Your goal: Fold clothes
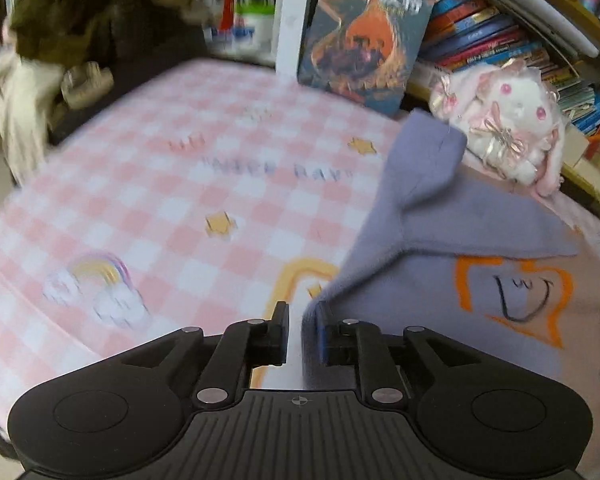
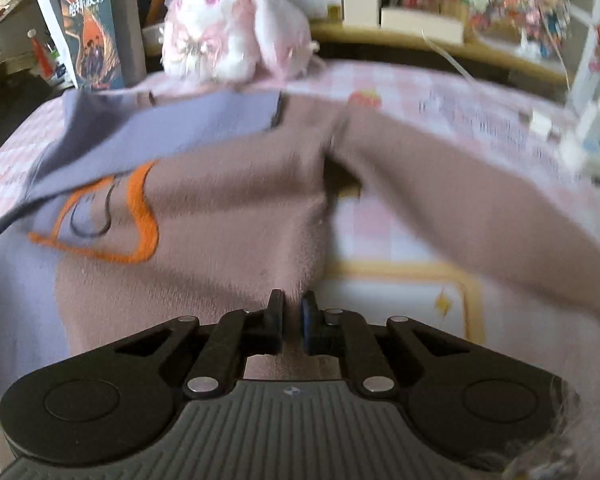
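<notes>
A two-tone sweater, lilac and dusty pink with an orange outline drawing, lies on a pink checked cloth. In the left wrist view the sweater [image 1: 460, 240] fills the right half, its lilac sleeve folded across the body. My left gripper [image 1: 303, 330] is nearly shut on the sweater's lilac lower edge. In the right wrist view the sweater [image 2: 228, 216] spreads ahead, its pink sleeve [image 2: 460, 196] stretched to the right. My right gripper [image 2: 293, 326] is shut on the sweater's pink hem.
The pink checked cloth [image 1: 160, 200] covers the table. A white and pink plush rabbit [image 1: 508, 120] [image 2: 228, 28] sits at the far edge behind the sweater. An upright book [image 1: 364, 32], stacked books and shelves stand behind. Small items [image 2: 544, 124] lie at the far right.
</notes>
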Tool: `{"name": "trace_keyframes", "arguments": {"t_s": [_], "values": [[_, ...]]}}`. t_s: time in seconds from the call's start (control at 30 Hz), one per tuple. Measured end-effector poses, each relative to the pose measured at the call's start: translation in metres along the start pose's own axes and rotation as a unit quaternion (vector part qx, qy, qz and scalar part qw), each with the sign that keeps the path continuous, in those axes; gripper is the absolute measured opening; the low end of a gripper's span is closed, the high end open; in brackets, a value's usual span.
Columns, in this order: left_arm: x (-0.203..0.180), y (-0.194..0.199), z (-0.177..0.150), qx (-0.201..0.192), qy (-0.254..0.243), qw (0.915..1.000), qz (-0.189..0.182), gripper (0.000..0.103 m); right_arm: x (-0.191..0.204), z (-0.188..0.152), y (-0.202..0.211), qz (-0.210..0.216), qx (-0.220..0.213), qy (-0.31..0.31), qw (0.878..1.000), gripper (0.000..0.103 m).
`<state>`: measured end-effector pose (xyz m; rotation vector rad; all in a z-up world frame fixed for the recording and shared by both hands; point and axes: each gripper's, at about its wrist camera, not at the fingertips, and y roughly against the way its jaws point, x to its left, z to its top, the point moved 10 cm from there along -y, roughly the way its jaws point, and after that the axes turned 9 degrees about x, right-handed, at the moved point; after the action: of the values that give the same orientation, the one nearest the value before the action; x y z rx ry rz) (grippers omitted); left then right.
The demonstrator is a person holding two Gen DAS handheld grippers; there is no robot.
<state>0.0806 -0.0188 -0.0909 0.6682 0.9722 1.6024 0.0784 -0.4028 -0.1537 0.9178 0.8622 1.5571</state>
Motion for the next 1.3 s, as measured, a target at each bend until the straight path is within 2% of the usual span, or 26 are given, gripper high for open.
{"name": "trace_keyframes", "arguments": {"t_s": [0.1,0.17,0.2,0.27,0.4,0.5,0.6,0.77,0.9,0.97,1.1,1.17,1.2,1.23,1.27,1.3], "values": [[-0.001,0.020,0.025,-0.062,-0.046,0.9950,0.064,0.024,0.005,-0.011,0.005,0.002,0.002,0.004,1.000,0.008],[-0.012,0.034,0.038,-0.096,-0.068,0.9899,0.079,0.025,0.007,-0.015,0.008,0.007,0.002,0.007,1.000,0.008],[-0.019,0.041,0.044,-0.112,-0.081,0.9873,0.080,0.025,0.007,-0.017,0.009,0.009,0.002,0.009,1.000,0.008],[-0.052,0.044,0.049,-0.125,-0.118,0.9845,0.037,0.025,0.010,-0.021,0.011,0.020,0.005,0.015,1.000,0.008],[-0.131,0.026,0.047,-0.114,-0.204,0.9718,-0.033,0.025,0.016,-0.027,0.014,0.029,0.000,0.033,0.999,0.009],[-0.197,0.001,0.036,-0.097,-0.274,0.9542,-0.072,0.026,0.017,-0.029,0.015,0.035,0.004,0.039,0.999,0.009],[-0.250,-0.023,0.021,-0.082,-0.328,0.9368,-0.092,0.028,0.020,-0.036,0.018,0.045,0.011,0.049,0.998,0.009],[-0.305,-0.053,0.009,-0.078,-0.383,0.9147,-0.101,0.033,0.025,-0.040,0.020,0.049,0.014,0.073,0.996,0.009],[-0.338,-0.064,0.010,-0.083,-0.413,0.9015,-0.100,0.043,0.026,-0.043,0.021,0.067,0.021,0.073,0.995,0.009],[-0.353,-0.069,0.006,-0.081,-0.432,0.8926,-0.099,0.043,0.027,-0.045,0.022,0.071,0.023,0.075,0.994,0.009],[-0.372,-0.086,0.000,-0.085,-0.465,0.8792,-0.057,0.043,0.026,-0.046,0.023,0.078,0.024,0.072,0.994,0.009],[-0.370,-0.093,0.003,-0.099,-0.461,0.8815,-0.022,0.042,0.025,-0.045,0.023,0.080,0.023,0.068,0.994,0.009],[-0.369,-0.095,0.005,-0.104,-0.458,0.8829,-0.017,0.036,0.025,-0.044,0.023,0.081,0.023,0.065,0.994,0.009],[-0.368,-0.097,0.007,-0.107,-0.455,0.8838,-0.014,0.027,0.025,-0.044,0.022,0.081,0.022,0.064,0.994,0.009],[-0.366,-0.099,0.008,-0.104,-0.456,0.8837,-0.015,0.005,0.024,-0.044,0.022,0.082,0.022,0.063,0.994,0.009],[-0.363,-0.101,0.009,-0.101,-0.457,0.8836,-0.017,0.003,0.024,-0.044,0.022,0.082,0.021,0.062,0.994,0.009]]}}
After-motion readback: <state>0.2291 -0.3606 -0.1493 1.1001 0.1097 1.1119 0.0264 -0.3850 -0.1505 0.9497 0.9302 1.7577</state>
